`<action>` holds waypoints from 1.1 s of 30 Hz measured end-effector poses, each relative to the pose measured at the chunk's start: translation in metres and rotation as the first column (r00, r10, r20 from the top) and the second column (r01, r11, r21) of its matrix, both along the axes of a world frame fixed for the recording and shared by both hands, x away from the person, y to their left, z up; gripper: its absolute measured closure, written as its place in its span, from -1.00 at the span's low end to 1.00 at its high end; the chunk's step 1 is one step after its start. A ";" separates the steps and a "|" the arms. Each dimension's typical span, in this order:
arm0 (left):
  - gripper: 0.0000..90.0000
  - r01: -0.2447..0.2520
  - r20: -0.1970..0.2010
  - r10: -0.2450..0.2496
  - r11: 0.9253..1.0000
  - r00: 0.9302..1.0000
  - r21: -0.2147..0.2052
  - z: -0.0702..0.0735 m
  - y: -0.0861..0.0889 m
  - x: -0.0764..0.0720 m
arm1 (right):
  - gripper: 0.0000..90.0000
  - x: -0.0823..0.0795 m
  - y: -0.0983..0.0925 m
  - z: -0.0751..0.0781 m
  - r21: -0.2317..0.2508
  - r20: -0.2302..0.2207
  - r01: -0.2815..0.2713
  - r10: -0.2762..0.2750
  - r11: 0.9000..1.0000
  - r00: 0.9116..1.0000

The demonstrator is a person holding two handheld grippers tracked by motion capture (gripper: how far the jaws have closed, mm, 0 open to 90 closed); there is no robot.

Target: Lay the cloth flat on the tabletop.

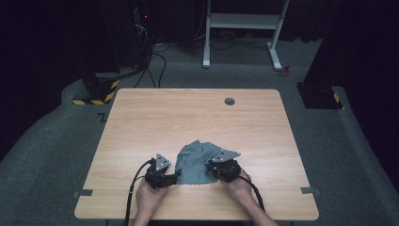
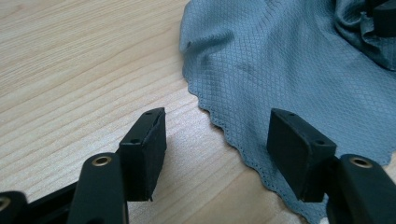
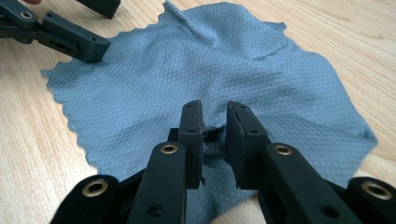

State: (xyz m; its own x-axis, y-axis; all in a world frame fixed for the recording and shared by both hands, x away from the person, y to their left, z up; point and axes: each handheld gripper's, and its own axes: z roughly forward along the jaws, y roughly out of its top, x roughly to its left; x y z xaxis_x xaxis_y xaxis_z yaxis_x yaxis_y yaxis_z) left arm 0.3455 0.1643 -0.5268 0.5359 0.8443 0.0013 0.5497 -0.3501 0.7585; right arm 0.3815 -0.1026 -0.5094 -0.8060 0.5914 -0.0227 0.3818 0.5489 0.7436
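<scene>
Grey-blue cloth [image 1: 196, 162] at the near middle of the table [image 1: 155, 117], between the two grippers; thin woven fabric with a fine diamond texture, scalloped pinked edge [image 2: 224, 130], irregular outline, rumpled rather than flat, soft folds and one raised crease toward the far side [image 3: 187, 18]. Lies directly on the wood, not in or on any holder. Right gripper [image 3: 215, 135] low over the near right part of the cloth, jaws drawn close with a narrow gap; a small puckered ridge of fabric gathered up between the pads, light contact at most, firm pinch not certain from the right gripper view. Left gripper [image 2: 219, 154] at the cloth's left edge, jaws spread wide, one pad [image 2: 144, 149] over bare wood, the other [image 2: 299, 149] above the scalloped border; nothing clamped. Jaws matte black plastic, blocky rectangular pads, brass-coloured rivets at the pivots. Grey three-cornered plate on top of each gripper in the high view, black cable [image 1: 134, 188] trailing from the left one off the near edge. Table top light wood-grain laminate, rounded corners, round dark grommet [image 1: 229, 101] near the far edge. Grey carpet [image 1: 51, 141] around the table; white metal frame [image 1: 244, 23] and a yellow-and-black striped base [image 1: 96, 96] beyond.
</scene>
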 end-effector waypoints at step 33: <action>-0.16 0.000 0.000 0.000 1.000 1.000 0.000 0.000 0.000 0.000 | 0.56 0.003 0.008 0.000 0.004 -0.013 0.018 -0.018 1.000 1.000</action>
